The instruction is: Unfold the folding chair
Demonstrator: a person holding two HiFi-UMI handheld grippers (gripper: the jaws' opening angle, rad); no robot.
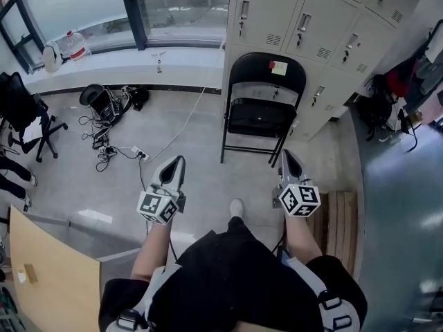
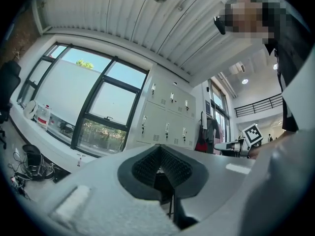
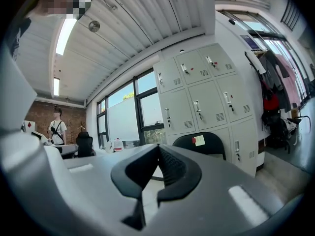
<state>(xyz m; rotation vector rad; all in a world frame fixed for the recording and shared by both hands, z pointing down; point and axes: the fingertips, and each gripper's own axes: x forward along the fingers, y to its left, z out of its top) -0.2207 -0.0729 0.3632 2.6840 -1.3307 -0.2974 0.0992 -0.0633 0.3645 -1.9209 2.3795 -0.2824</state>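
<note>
Left gripper (image 1: pixel 178 163) and right gripper (image 1: pixel 287 158) both clenched empty, we risk shoving the chair (image 1: pixel 266 81) into the lockers (image 1: pixel 325 19) unless they open.

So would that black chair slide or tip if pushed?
The chair probably feels stiff yet light: its frame looks like thin metal tube. Its legs may slide on the smooth floor. Pushed high on the backrest, it could tip against the lockers behind.
</note>
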